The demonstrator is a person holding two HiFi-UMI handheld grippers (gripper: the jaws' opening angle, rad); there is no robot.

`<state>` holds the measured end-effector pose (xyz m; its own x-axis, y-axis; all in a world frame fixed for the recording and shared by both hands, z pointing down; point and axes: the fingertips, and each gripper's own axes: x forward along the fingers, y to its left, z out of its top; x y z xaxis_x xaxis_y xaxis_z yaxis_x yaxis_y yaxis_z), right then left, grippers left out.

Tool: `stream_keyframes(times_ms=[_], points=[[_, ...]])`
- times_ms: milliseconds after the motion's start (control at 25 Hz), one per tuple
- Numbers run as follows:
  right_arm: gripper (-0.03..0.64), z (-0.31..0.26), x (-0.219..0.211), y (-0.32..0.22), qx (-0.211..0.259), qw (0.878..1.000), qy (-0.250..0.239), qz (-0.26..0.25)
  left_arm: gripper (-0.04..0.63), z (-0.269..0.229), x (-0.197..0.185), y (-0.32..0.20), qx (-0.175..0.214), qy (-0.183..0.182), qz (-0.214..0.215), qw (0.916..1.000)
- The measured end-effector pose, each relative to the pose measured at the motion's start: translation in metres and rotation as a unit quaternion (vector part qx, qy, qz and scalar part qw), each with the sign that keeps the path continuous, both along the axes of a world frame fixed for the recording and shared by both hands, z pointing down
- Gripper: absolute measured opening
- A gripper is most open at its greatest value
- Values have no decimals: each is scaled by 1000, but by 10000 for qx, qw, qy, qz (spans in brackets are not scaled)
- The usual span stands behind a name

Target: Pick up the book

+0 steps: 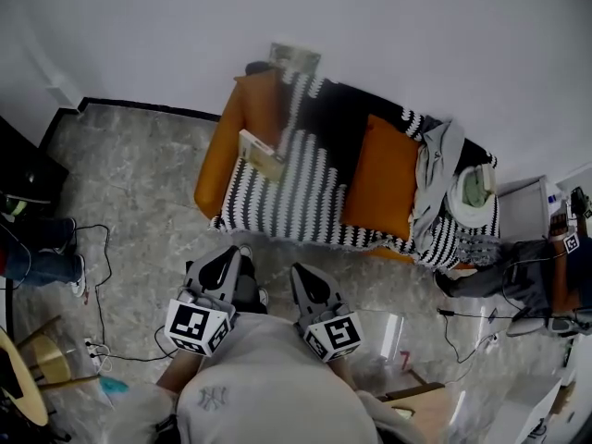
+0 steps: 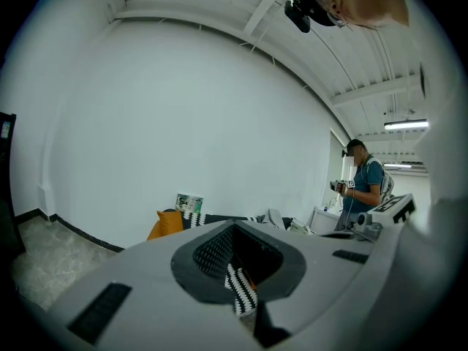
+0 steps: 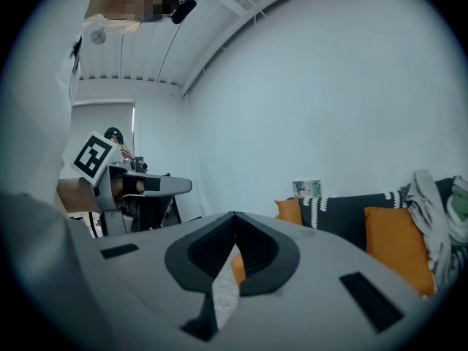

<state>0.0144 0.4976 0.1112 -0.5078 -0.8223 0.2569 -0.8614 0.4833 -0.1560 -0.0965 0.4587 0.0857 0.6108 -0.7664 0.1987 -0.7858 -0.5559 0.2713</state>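
Well apart from left claw (image 1: 226,257) and right claw (image 1: 306,277), both pressed together, empty: book (image 1: 262,154) on striped blanket (image 1: 289,202).

This looks like a mock living-room corner in a bare studio or lab. A sofa (image 1: 296,192) with a striped throw and orange cushions (image 1: 381,178) stands against a plain white wall (image 1: 388,35) on a marbled floor (image 1: 139,174). Loose cables (image 1: 97,294) trail at the left, and a second person (image 2: 363,185) stands at the far right under exposed ceiling beams (image 2: 270,6) and a tube light (image 2: 409,124).
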Motion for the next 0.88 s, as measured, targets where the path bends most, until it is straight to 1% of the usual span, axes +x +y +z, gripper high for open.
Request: stream_keyframes(times_ms=[240, 480, 680, 880], points=[[17, -5, 8, -45, -52, 9999, -16, 150, 9, -7, 11, -50, 9, 20, 154, 9999], [17, -11, 5, -95, 54, 9998, -76, 184, 9, -10, 13, -94, 46, -4, 239, 9997], [16, -9, 3, -129, 78, 9996, -126, 253, 9, -9, 8, -128, 57, -37, 206, 9998], [17, -5, -1, -154, 18, 9995, -132, 278, 9, -6, 1, -152, -13, -60, 192, 9998]])
